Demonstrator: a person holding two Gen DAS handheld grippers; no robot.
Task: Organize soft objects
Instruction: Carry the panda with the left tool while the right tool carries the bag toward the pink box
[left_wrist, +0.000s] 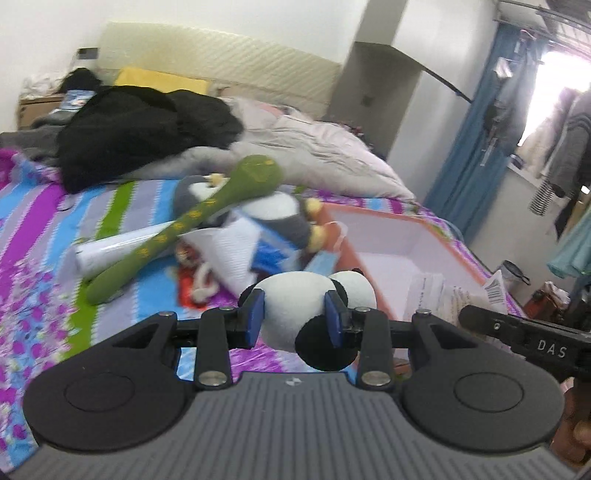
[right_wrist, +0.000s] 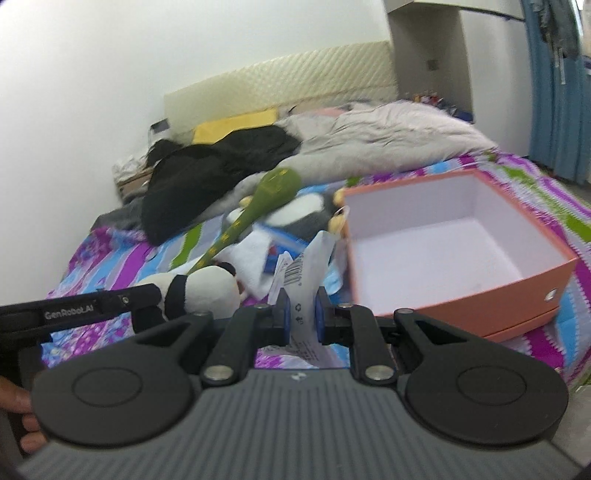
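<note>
My left gripper (left_wrist: 293, 314) is shut on a black-and-white panda plush (left_wrist: 295, 299), held above the striped bedspread; the panda also shows in the right wrist view (right_wrist: 207, 291). My right gripper (right_wrist: 301, 314) is shut on a white plastic bag with a barcode label (right_wrist: 299, 284), just left of an open orange box (right_wrist: 461, 295) with a white inside. The box also shows in the left wrist view (left_wrist: 354, 258). A green plush snake (left_wrist: 192, 218), a grey penguin plush (left_wrist: 280, 218) and white cloth (left_wrist: 229, 247) lie in a pile beyond the panda.
A black garment (left_wrist: 140, 133) and a rumpled pale duvet (left_wrist: 314, 147) lie further up the bed, with a yellow pillow (left_wrist: 159, 79) at the headboard. Blue curtains (left_wrist: 476, 147) and hanging clothes stand to the right of the bed.
</note>
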